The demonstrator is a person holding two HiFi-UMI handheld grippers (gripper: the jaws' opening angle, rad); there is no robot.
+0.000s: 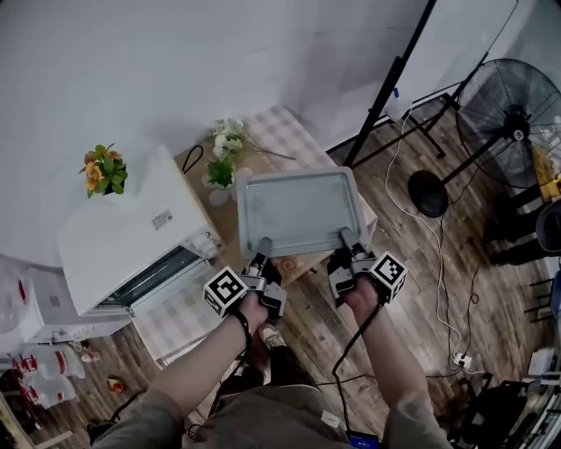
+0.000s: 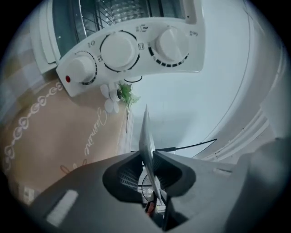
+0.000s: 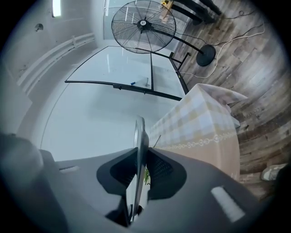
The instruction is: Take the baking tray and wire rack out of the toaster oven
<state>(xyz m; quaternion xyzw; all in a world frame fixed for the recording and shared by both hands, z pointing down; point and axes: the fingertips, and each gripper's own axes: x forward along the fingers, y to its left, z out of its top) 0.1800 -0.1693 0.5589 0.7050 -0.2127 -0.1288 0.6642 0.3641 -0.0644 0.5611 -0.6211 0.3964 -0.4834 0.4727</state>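
Left tool (image 1: 262, 248): pinching the near edge of the baking tray (image 1: 298, 210). Right tool (image 1: 348, 238): pinching the same edge, further right. Baking tray: outside the toaster oven (image 1: 131, 237), over the tabletop (image 1: 285, 131). Wire rack (image 2: 119, 10): inside the toaster oven.

baking tray (image 1: 298, 210) 1 | toaster oven (image 1: 131, 237) 1 | oven knobs (image 2: 119, 50) 3 | floor fan (image 1: 513, 105) 1 | hand-held grippers (image 1: 260, 248) (image 1: 349, 238) 2 | worktop (image 1: 289, 131) 1
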